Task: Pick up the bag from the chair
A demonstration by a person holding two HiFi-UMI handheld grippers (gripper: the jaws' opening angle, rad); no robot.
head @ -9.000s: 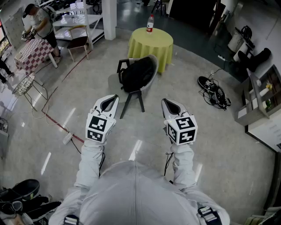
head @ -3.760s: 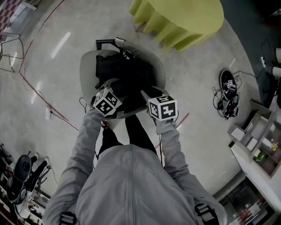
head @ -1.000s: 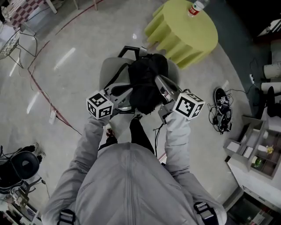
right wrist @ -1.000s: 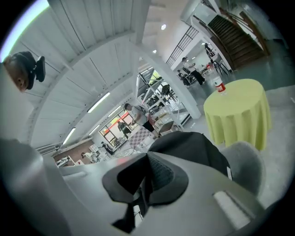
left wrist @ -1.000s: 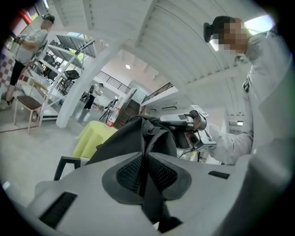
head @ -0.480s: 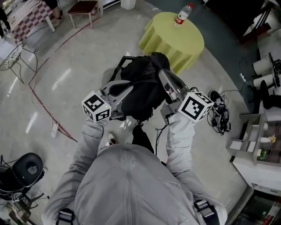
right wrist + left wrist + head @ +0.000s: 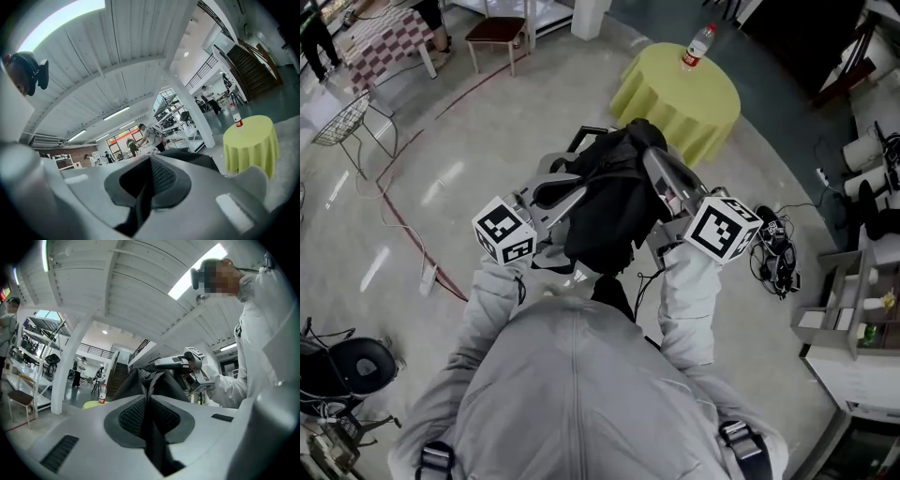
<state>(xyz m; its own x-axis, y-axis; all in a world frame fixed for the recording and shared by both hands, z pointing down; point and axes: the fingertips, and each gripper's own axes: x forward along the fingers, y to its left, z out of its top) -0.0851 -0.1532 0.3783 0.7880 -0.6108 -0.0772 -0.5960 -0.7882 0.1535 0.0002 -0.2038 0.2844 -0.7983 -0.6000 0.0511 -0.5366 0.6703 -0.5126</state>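
above the chair [image 7: 547,165], the bag [image 7: 605,211] hangs between the 2 tongs: left gripper [image 7: 579,187] pinches its left fabric, right gripper [image 7: 654,169] its right; long axis vertical, both hands equally near

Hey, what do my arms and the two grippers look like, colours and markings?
Both arms wear light grey jacket sleeves. The left gripper and right gripper have pale grey, tapering tongs with dark mesh-textured pads, and each carries a white cube printed with black square markers.
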